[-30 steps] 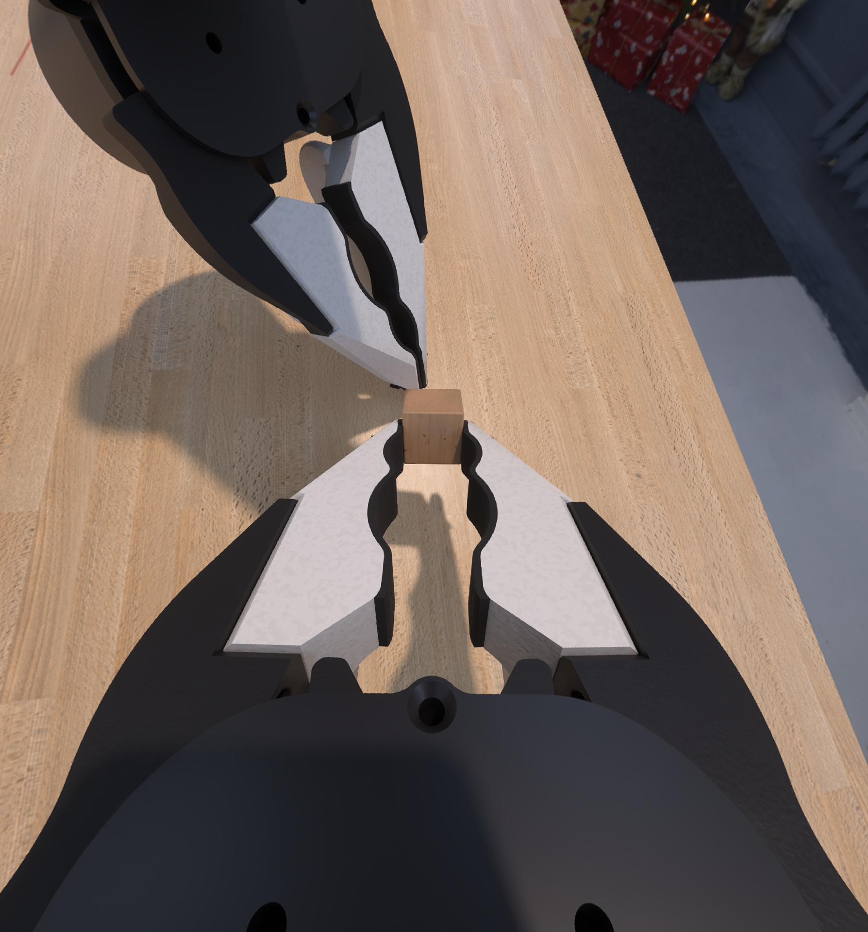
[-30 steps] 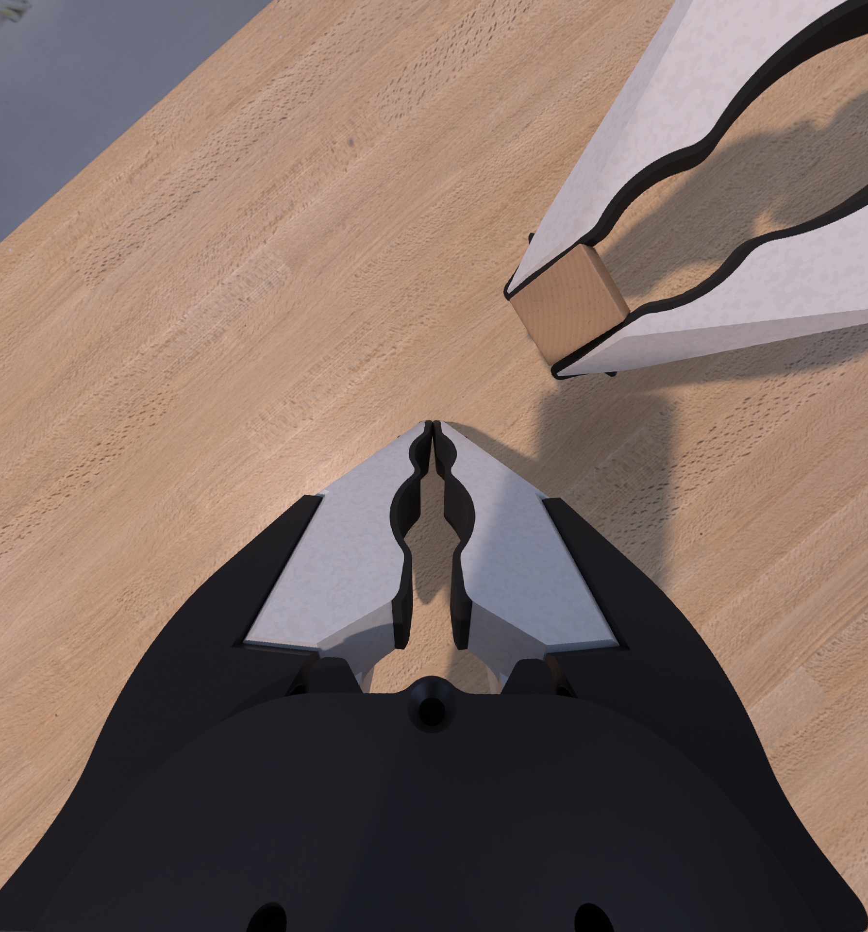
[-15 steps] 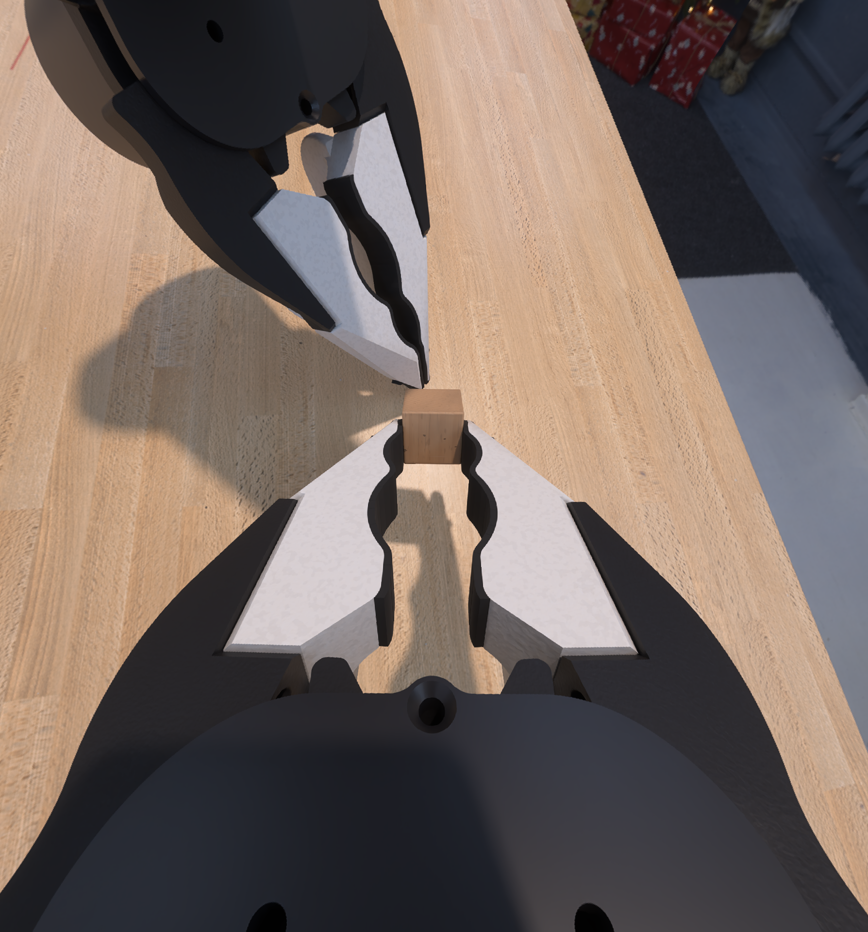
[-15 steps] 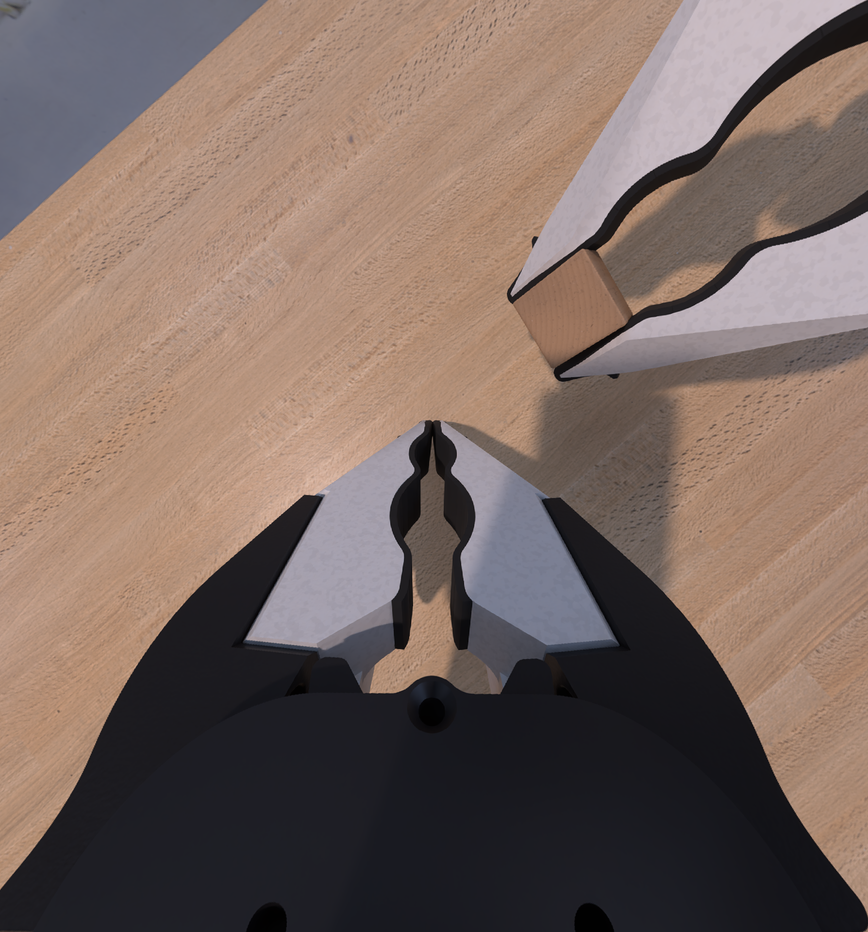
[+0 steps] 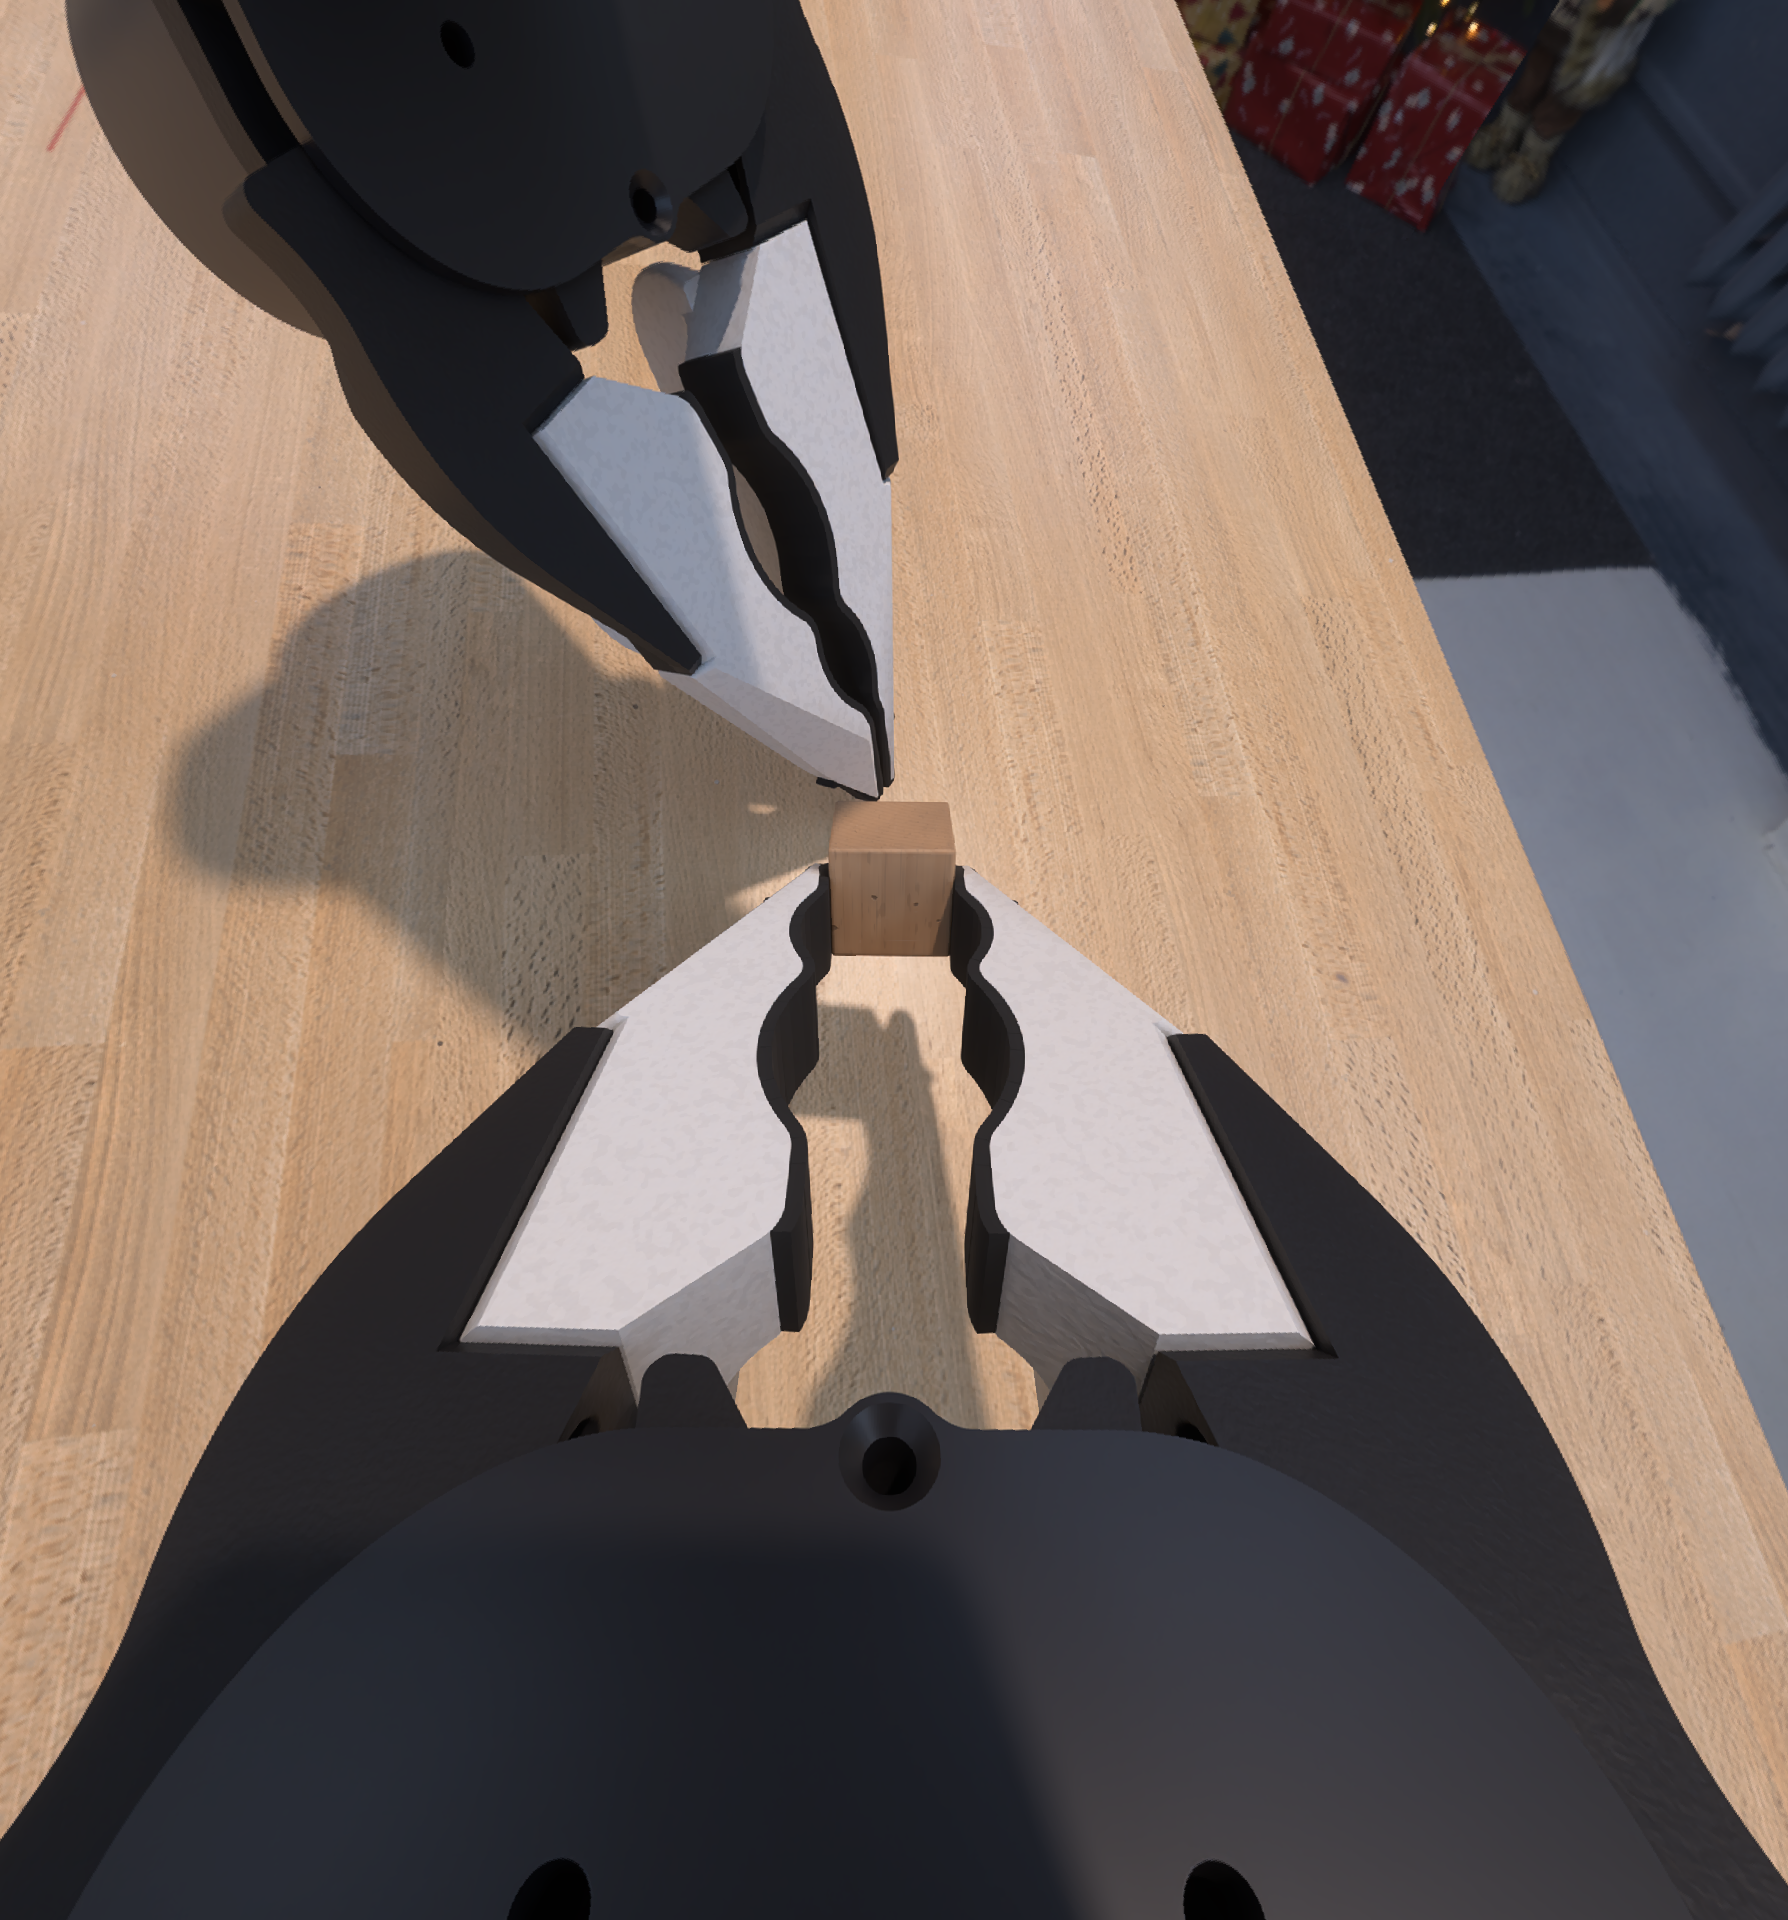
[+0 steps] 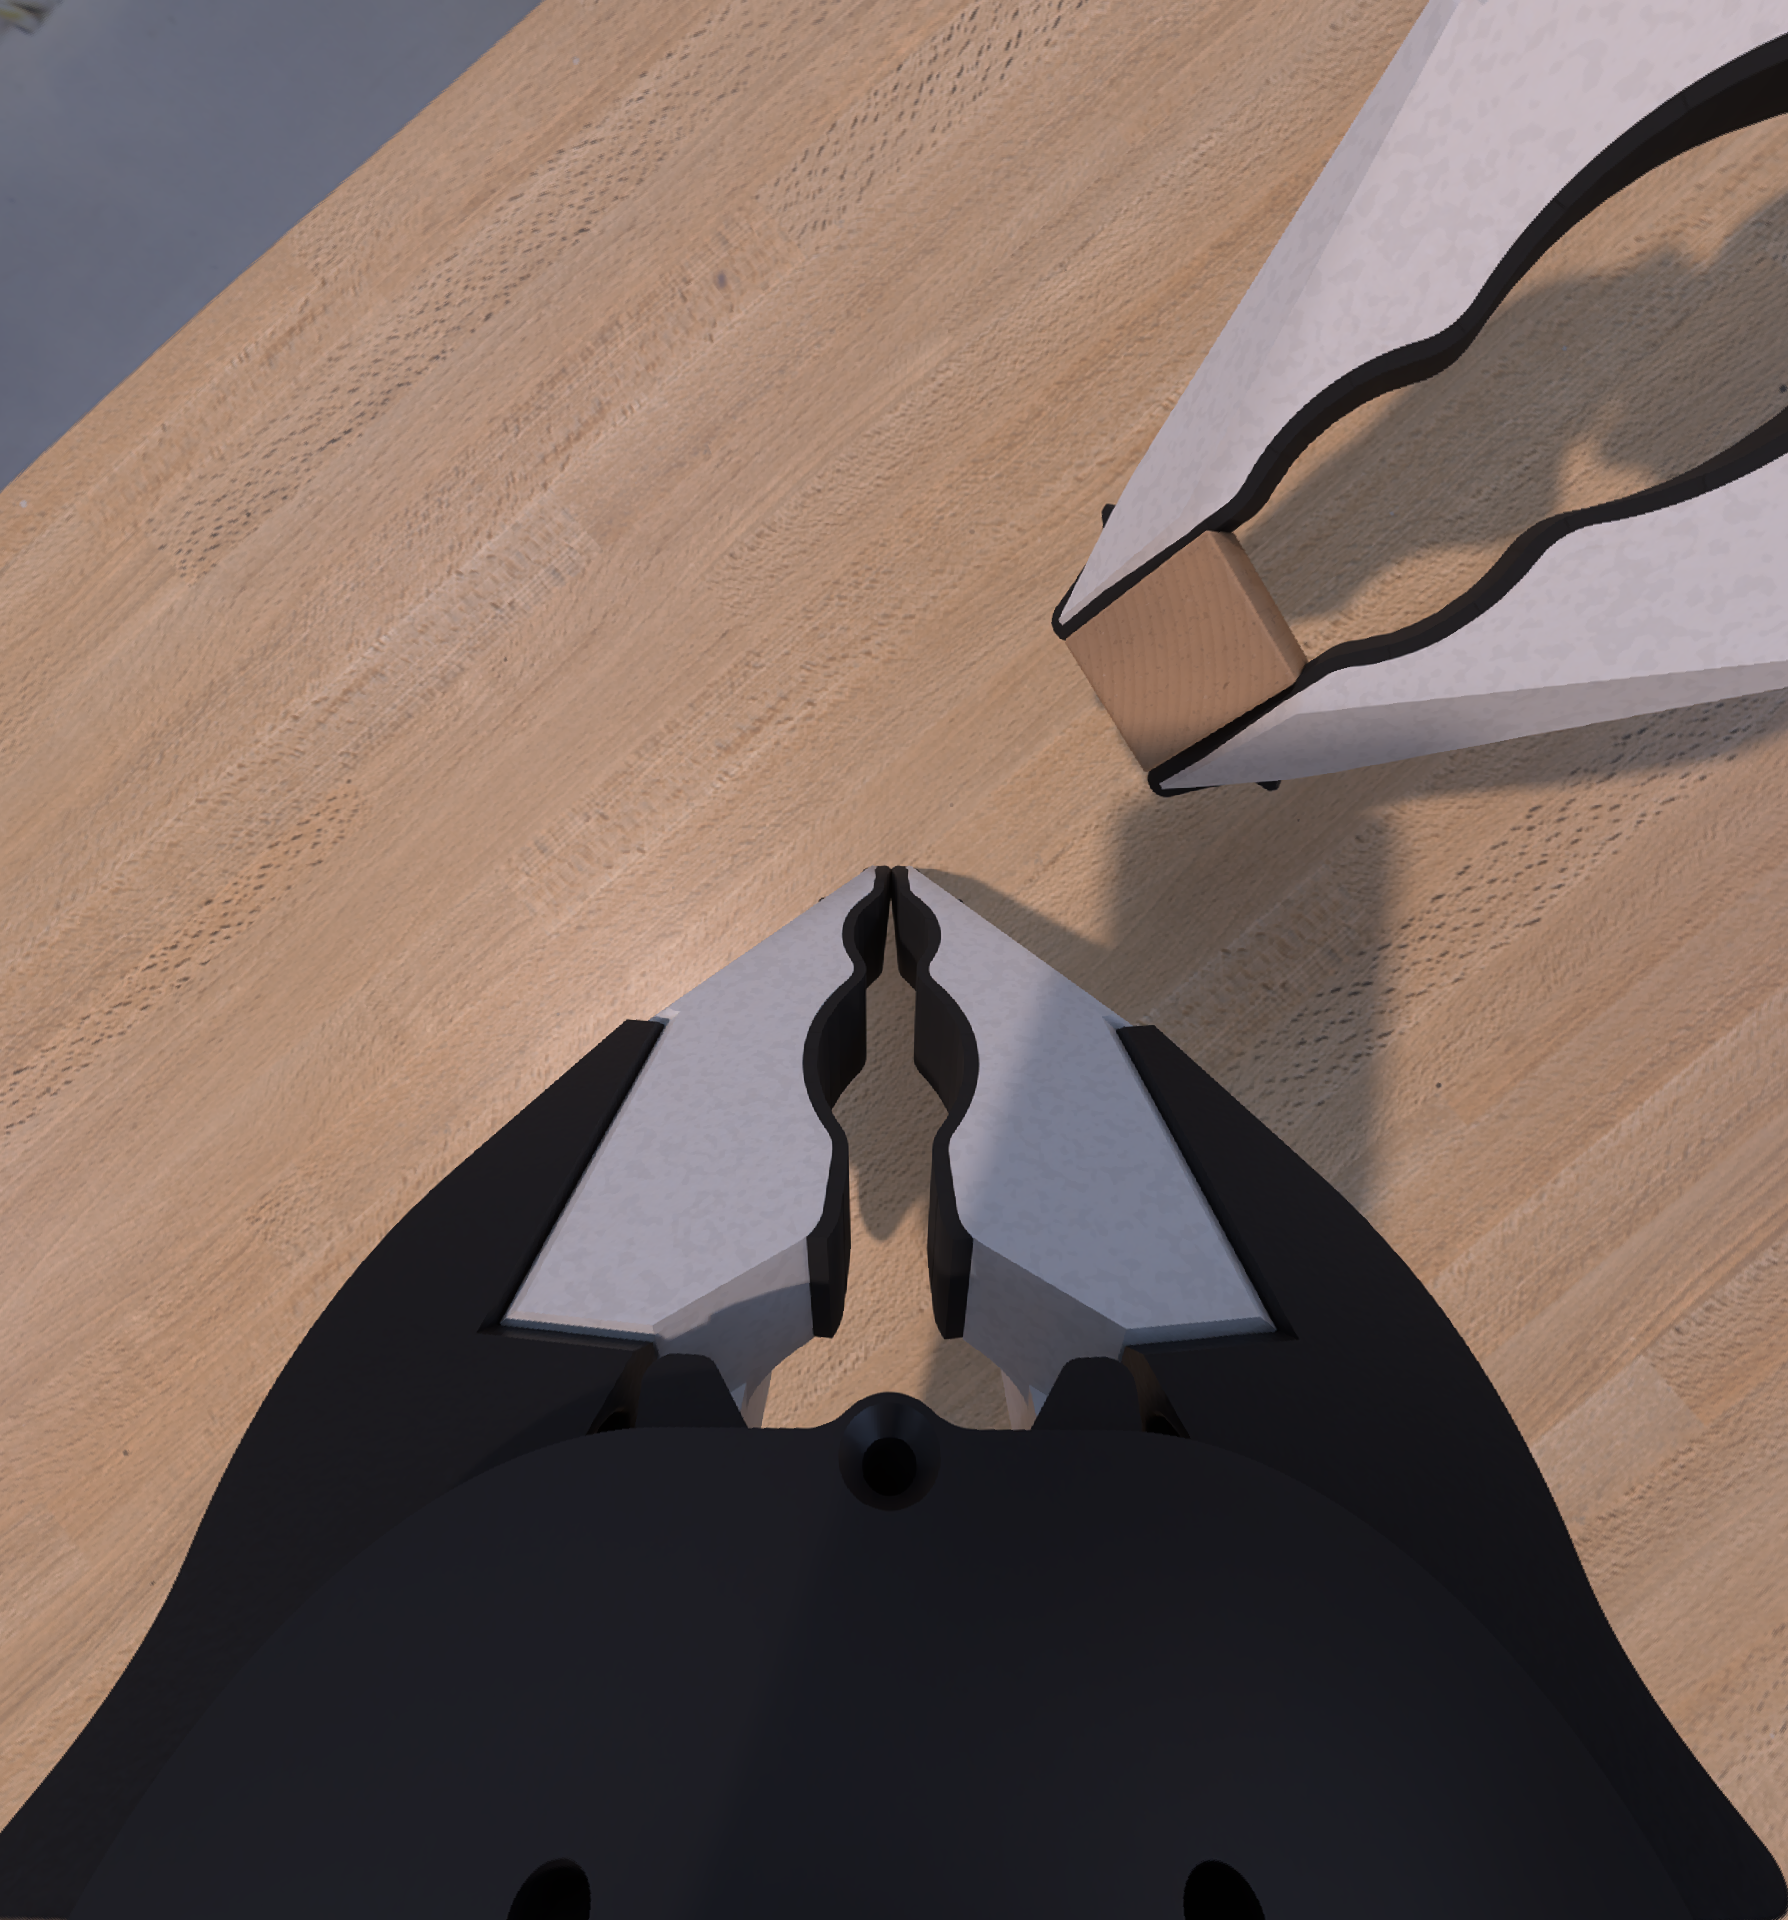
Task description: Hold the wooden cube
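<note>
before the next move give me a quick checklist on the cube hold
1. wooden cube sits between the left gripper fingertips: ok
2. Both fingertips touch the cube's sides: ok
3. Cube square in the grip, not twisted: ok
4. right gripper shut, empty, apart from the cube: ok
5. Cube lifted off the table: cannot tell
6. Grip firm enough to carry: cannot tell

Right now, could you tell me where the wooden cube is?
The wooden cube sits pinched at the tips of the left tongs, over the wooden table; the shut right tongs point at it.
</note>
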Available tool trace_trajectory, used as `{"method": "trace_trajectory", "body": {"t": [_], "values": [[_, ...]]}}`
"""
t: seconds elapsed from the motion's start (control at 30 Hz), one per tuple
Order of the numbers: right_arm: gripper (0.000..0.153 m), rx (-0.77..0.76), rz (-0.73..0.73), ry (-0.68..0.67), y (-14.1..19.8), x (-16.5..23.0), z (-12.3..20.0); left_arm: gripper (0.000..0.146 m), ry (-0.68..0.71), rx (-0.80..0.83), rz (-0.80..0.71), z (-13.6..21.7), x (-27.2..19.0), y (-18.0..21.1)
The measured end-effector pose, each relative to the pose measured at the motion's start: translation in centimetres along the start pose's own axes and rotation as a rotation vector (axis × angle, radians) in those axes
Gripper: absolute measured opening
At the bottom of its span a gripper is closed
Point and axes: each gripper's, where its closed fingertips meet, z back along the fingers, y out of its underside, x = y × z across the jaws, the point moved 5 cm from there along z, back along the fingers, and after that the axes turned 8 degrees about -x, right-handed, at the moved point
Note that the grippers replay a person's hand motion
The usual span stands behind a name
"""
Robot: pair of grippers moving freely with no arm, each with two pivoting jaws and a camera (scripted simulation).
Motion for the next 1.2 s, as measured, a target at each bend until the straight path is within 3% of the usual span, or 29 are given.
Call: {"method": "trace_trajectory", "body": {"t": [1.2], "values": [[0.000, -0.009, 0.026, 0.034, -0.6, 0.1, 1.1, 0.021, -0.025, -0.024, -0.062, -0.2, -0.1, -0.8]]}}
